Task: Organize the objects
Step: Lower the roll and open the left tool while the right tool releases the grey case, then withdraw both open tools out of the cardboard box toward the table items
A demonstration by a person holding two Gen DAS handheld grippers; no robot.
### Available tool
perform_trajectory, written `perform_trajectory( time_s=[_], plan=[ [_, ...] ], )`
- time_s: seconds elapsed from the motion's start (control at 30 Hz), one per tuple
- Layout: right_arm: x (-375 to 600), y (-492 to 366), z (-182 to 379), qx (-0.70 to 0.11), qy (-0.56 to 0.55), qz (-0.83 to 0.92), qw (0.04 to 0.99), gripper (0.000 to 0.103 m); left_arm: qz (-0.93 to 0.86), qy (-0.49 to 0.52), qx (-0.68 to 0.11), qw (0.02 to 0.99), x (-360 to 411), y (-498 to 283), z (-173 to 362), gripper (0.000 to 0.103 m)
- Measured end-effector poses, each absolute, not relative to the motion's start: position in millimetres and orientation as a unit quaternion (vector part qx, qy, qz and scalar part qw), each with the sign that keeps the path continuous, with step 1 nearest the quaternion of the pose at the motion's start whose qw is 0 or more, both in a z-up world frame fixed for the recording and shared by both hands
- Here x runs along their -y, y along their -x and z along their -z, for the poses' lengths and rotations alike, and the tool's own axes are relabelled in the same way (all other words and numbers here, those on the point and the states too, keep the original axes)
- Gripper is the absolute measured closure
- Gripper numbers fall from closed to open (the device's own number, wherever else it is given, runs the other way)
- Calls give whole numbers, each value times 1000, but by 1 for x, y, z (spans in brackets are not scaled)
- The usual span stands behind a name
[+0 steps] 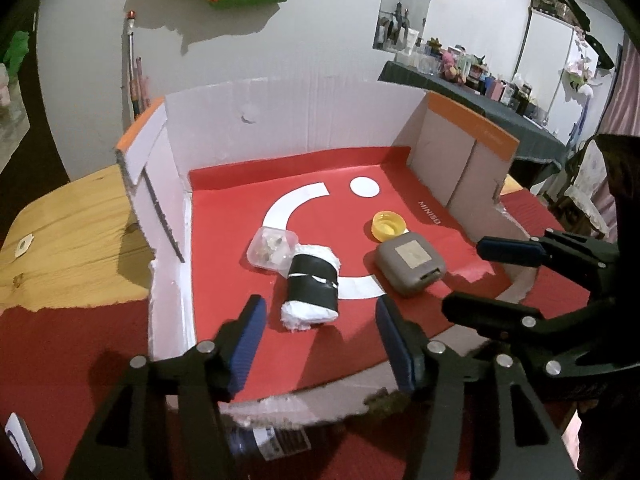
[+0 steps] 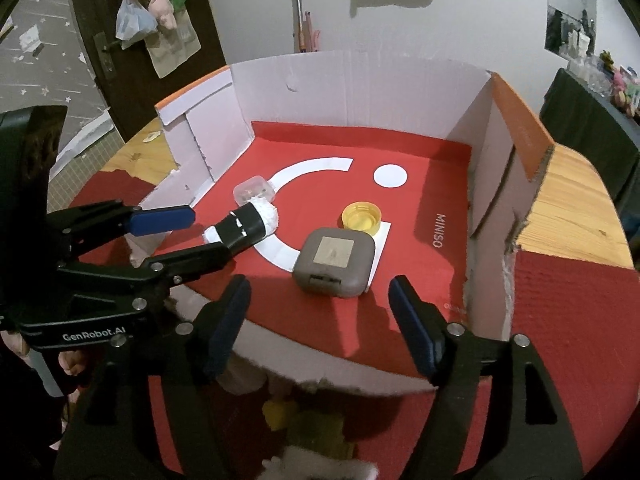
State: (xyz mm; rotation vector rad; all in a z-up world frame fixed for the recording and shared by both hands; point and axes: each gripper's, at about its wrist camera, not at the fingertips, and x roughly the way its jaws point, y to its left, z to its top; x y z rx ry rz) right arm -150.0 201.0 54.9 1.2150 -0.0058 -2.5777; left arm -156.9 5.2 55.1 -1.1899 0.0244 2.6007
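Observation:
A shallow cardboard box [image 1: 280, 120] [image 2: 360, 84] with a red floor holds a white roll banded in black [image 1: 312, 286] [image 2: 246, 224], a small clear plastic container [image 1: 272, 249] [image 2: 253, 191], a yellow cap [image 1: 388, 226] [image 2: 361, 216] and a grey square case [image 1: 410, 262] [image 2: 334, 262]. My left gripper [image 1: 318, 344] [image 2: 192, 236] is open and empty, just in front of the roll. My right gripper [image 2: 320, 328] [image 1: 472, 276] is open and empty, in front of the grey case.
The box stands on a red mat [image 1: 60, 360] [image 2: 580, 320] over a wooden table [image 1: 68, 240] [image 2: 576, 208]. A yellow object [image 2: 288, 412] and a white one [image 2: 320, 468] lie below the box's front edge. A dark labelled item [image 1: 272, 440] lies under my left gripper.

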Motion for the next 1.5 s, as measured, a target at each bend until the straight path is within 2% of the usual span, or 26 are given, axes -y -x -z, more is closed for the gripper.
perform_trajectory(
  time_s=[0.2,0.73,0.93,1.1,1.5],
  plan=[
    [-200,135,-62,4,-414,899,147,31,-904,404,-4,138,-3,143,-62,38],
    [-191,101,-77,0,-395,905,156,21,-910,394,9,127,4,113,-65,24],
    [-187,90,-78,-1,-394,905,162,20,-910,395,9,125,5,101,-63,19],
    [-185,80,-76,0,-397,903,166,17,-911,396,11,120,7,91,-59,18],
    [-182,60,-64,5,-408,897,171,17,-904,409,32,120,9,71,-49,16]
  ],
)
